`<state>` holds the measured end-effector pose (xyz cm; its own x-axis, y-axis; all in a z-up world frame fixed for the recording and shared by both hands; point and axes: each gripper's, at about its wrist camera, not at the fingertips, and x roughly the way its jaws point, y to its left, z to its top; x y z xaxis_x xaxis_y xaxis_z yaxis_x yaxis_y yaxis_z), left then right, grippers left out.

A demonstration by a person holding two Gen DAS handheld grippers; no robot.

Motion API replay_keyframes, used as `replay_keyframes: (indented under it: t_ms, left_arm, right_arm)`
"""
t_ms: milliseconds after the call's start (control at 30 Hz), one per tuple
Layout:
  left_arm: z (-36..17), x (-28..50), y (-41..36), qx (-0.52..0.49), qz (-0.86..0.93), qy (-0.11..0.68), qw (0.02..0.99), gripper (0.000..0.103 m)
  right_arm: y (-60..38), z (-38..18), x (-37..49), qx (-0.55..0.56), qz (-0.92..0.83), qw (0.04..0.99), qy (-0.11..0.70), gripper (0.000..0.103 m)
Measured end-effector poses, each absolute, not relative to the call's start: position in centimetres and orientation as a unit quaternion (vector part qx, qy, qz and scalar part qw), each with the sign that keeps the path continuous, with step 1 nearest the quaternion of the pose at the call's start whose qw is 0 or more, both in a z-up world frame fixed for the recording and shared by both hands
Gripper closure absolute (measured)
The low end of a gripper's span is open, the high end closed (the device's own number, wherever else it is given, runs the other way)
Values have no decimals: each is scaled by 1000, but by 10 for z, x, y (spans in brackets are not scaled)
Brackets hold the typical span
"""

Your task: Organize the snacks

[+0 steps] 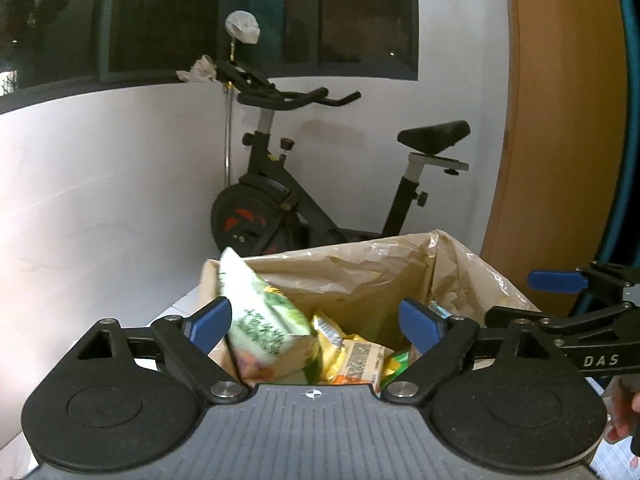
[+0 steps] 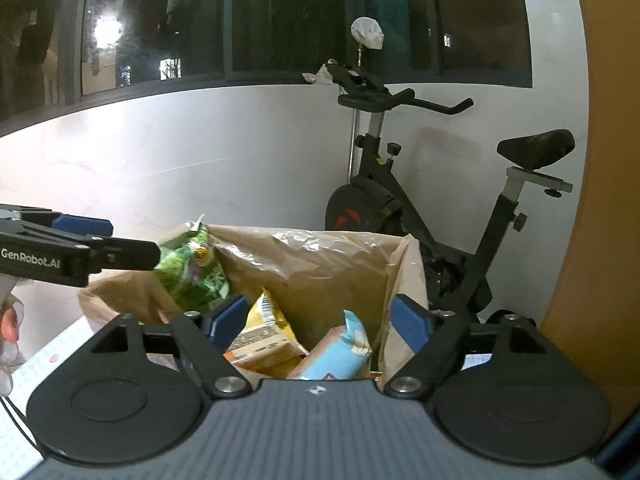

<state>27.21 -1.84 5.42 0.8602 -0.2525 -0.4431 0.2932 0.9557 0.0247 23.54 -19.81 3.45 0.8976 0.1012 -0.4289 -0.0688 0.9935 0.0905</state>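
Note:
A box lined with crinkled brown paper (image 1: 360, 268) stands just ahead of both grippers and holds several snack packets. My left gripper (image 1: 316, 320) is open wide above it. A green packet (image 1: 264, 316) hangs tilted and blurred between its jaws, near the left pad, with neither pad pressing on it. In the right wrist view that green packet (image 2: 192, 268) is at the box's left rim, by the left gripper's fingers (image 2: 84, 224). My right gripper (image 2: 318, 320) is open over the box with nothing held. Below it lie a yellow packet (image 2: 268, 336) and a light blue packet (image 2: 340, 356).
An exercise bike (image 1: 280, 208) stands behind the box against a white wall under dark windows. An orange panel (image 1: 560, 120) rises at the right. A white gridded mat (image 2: 48, 360) covers the table beside the box. A hand (image 1: 624, 404) shows at the right edge.

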Motion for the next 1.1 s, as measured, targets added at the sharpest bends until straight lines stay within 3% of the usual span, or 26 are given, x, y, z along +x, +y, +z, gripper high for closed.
replay_keyframes:
  t_ms: [567,1100]
  left_arm:
    - [87,212,-3,45,-121,180,975,6]
    - [111,164,19,19,-82,147,986,6]
  right_arm:
    - [-171,71,190,38,44,977,206,3]
    - [-164,105,140,67,-3,980,189,0]
